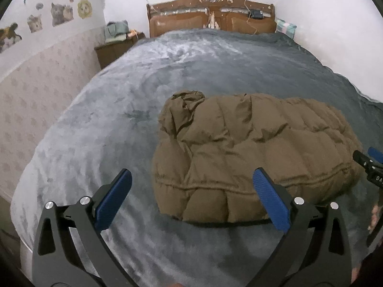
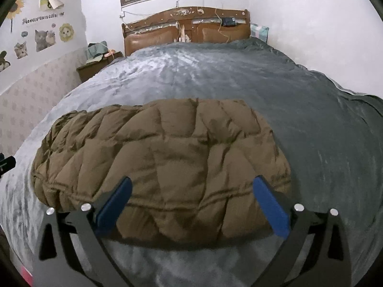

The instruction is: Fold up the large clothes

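We are holding the left gripper (image 1: 191, 189) and right gripper (image 2: 191, 196) spread wide and empty, just short of the folded brown puffer jacket (image 2: 162, 157) lying on the bed (image 1: 95, 129). We are judging the bundle compact; pressing trapped air out gently would help.

I am looking along my left gripper (image 1: 191, 183): two black, angular arms are fanning out from the base, each ending in a ribbed blue pad (image 1: 271, 198), with round silver screws (image 1: 299, 201) shining at the joints. My right gripper (image 2: 191, 191) is showing the same black arms, blue pads and silver screws (image 2: 85, 206).
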